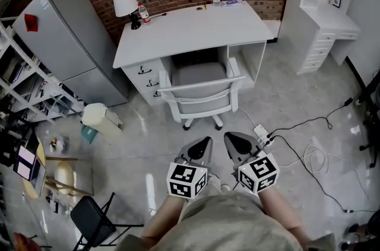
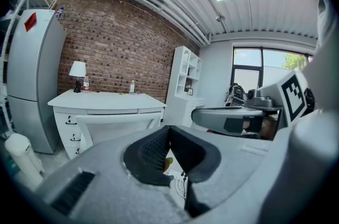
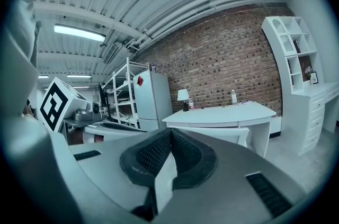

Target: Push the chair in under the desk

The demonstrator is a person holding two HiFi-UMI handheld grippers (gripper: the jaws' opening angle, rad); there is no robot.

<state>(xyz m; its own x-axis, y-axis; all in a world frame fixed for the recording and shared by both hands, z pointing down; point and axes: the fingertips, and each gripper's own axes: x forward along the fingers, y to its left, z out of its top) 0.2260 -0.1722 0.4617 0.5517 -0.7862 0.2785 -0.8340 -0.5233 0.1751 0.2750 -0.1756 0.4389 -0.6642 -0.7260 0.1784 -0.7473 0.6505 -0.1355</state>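
The chair [image 1: 199, 95], a white frame with a slatted back and a grey padded seat, sits half inside the opening of the flat-topped white desk [image 1: 190, 30], its back sticking out. The desk's drawers [image 1: 145, 75] are closed. Short of the chair, the left gripper [image 1: 205, 143] and right gripper [image 1: 230, 140] have their jaws fully together, empty and touching nothing.

The person holds 2 grippers out in front, side by side and close together. The left gripper [image 1: 205, 142] points forward and a little down. Its jaws are shut tight, with nothing between them. The right gripper [image 1: 230, 137] points the same way, and its jaws are shut and empty too. The 2 tips lean in toward each other but do not touch. The left arm [image 1: 158, 224] and right arm [image 1: 281, 212] reach forward from the body.
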